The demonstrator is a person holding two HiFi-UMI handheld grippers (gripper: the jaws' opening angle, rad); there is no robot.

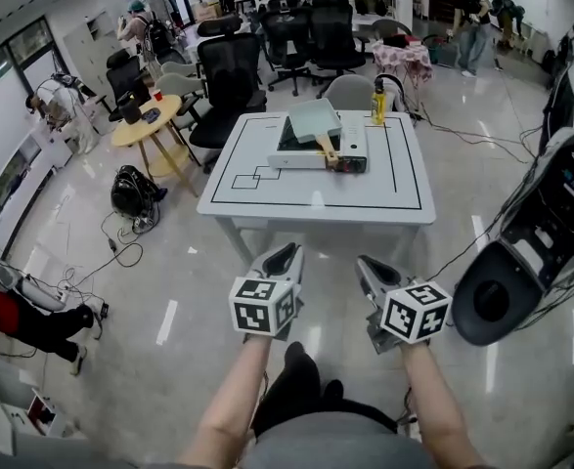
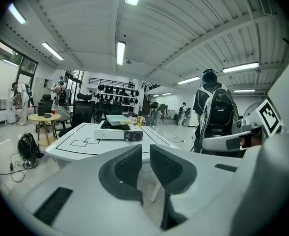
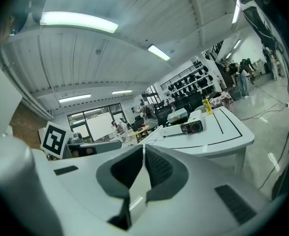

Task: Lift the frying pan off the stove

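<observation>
A white worktop (image 1: 316, 191) with black lines drawn on it is seen ahead. A white stove (image 1: 318, 154) is set in its far half, close to the far edge. The frying pan (image 1: 313, 119), pale green and square, is rested on top of the stove, with its wooden handle turned toward the near right. The left gripper (image 1: 285, 253) and the right gripper (image 1: 365, 263) are held side by side over the floor, well short of the near edge. The left fingers (image 2: 129, 165) are parted by a narrow gap with nothing between them; the right fingers (image 3: 156, 167) are brought together, empty. A yellow bottle (image 1: 377, 103) is stood near the far right corner.
</observation>
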